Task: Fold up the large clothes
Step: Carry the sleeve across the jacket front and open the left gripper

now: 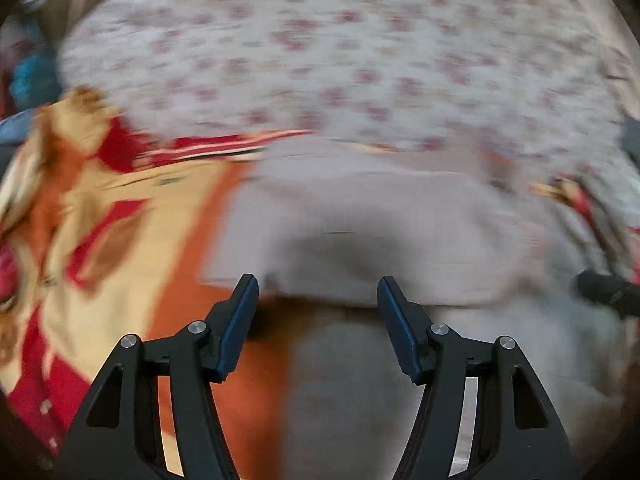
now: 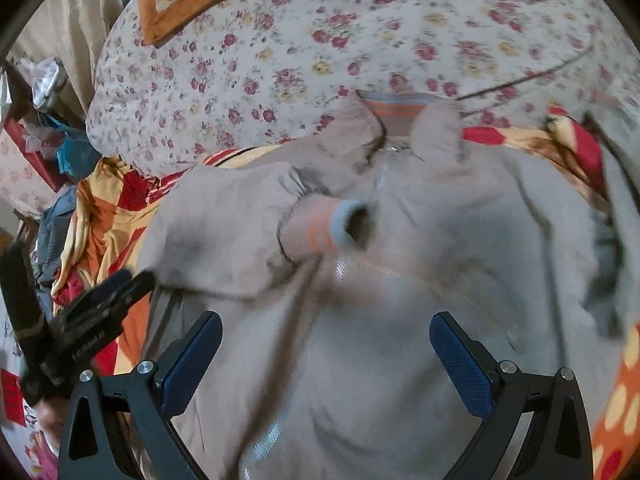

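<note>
On the bed, a grey zip-up jacket (image 2: 400,280) lies spread over an orange and red patterned blanket (image 2: 108,216), with the flowery sheet (image 2: 280,52) further back and one sleeve folded across so its cuff (image 2: 336,224) rests near the zip. The left tongs (image 1: 318,304) are partly open with nothing between the pads, hovering just over the jacket's near edge. The right tongs (image 2: 326,344) are spread wide over the jacket body, also gripping nothing.

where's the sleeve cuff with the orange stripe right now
In the right wrist view the cuff sits near the picture's centre, folded across the chest of the grey jacket, just left of its zipper and below the collar.
</note>
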A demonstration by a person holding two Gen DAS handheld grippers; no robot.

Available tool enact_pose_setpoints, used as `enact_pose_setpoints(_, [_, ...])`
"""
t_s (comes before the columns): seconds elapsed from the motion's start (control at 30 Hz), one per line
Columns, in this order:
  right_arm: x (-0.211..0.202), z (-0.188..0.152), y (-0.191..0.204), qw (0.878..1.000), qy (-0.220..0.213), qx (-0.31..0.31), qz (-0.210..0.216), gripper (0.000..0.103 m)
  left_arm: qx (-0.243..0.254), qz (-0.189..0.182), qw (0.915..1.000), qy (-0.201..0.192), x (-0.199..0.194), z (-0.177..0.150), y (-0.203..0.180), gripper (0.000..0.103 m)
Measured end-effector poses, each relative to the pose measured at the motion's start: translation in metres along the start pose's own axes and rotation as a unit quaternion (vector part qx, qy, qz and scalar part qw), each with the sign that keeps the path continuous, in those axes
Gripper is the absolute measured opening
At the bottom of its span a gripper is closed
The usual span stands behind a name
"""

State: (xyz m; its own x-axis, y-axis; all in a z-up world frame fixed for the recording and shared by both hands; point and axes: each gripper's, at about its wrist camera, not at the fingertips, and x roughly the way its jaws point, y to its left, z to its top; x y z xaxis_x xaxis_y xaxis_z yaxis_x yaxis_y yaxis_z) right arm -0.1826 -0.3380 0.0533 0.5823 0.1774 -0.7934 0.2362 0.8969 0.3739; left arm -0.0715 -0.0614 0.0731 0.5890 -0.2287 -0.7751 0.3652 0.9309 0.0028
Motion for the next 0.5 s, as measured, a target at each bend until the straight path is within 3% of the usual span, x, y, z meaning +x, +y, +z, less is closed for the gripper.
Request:
enact_pose_setpoints(0.07, [0.017,0.012,0.001,1.000,0.011,0.025,0.009,0.103,-0.032,0.029,0.9990,0.012,0.016,-0.007,0.023,0.062])
enact_pose_setpoints(0.17, [0.047,0.024,0.003,0.996,0.029,0.069,0.045,0.095,-0.067,0.032,0.9967,0.033,0.035,-0.010,0.046,0.062])
enact_pose_setpoints(0.23, [0.062,0.027,0.005,0.995,0.024,0.085,0.051,0.063,-0.071,0.045,0.9959,0.031,0.043,-0.006,0.051,0.062])
enact_pose_setpoints(0.3, [0.072,0.031,0.005,0.995,0.004,0.092,0.041,0.043,-0.074,0.052,0.9954,0.031,0.048,-0.003,0.052,0.062])
enact_pose_setpoints(0.4, [0.071,0.035,0.003,0.995,-0.027,0.086,0.029,0.034,-0.084,0.043,0.9948,0.039,0.054,0.001,0.048,0.062])
enact_pose_setpoints(0.5, [0.041,0.037,0.007,0.996,-0.062,0.053,0.035,0.028,-0.085,0.023,0.9953,0.039,0.049,0.003,0.047,0.062])
